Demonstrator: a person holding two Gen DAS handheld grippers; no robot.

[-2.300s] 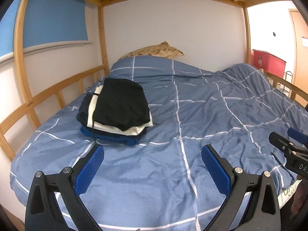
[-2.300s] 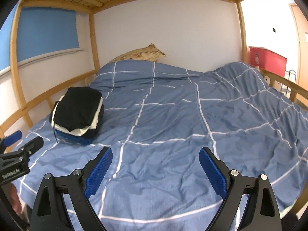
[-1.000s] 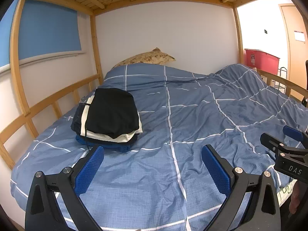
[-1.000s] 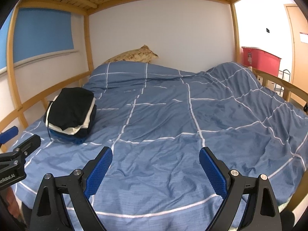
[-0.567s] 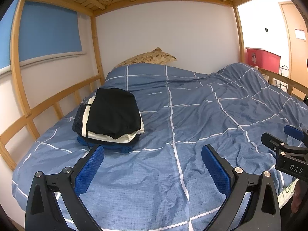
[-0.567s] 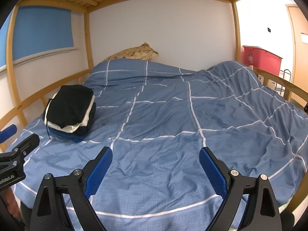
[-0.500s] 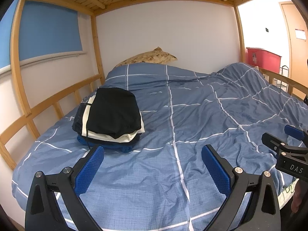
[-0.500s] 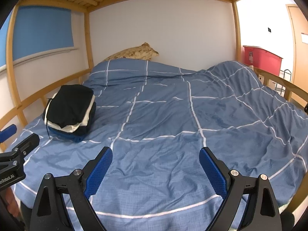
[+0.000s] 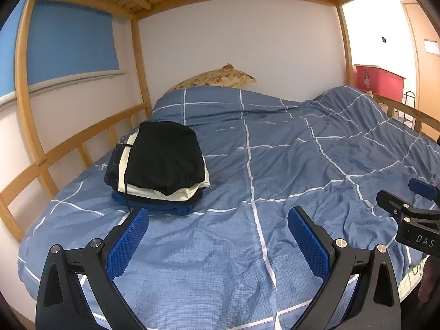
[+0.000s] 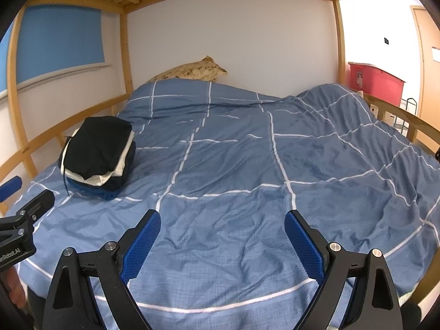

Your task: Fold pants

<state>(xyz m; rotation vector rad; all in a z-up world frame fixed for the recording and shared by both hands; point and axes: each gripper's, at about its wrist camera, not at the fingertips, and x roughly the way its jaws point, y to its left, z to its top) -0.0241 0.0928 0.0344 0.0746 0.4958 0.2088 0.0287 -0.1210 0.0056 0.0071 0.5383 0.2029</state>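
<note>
I see the bed's blue quilt (image 9: 275,143), a soft, wrinkled cotton-like fabric with a white grid. At its left side, near the wooden rail (image 9: 82,143), rests the stack of folded garments (image 9: 162,165): black on top, cream beneath, navy at the base, with a thin dangling cord. No unfolded pants are visible. My left gripper (image 9: 217,228) and right gripper (image 10: 222,229) hover spread wide, holding nothing. Risk: a careless pass could snag the cord or topple the slumped, rounded stack.
</note>
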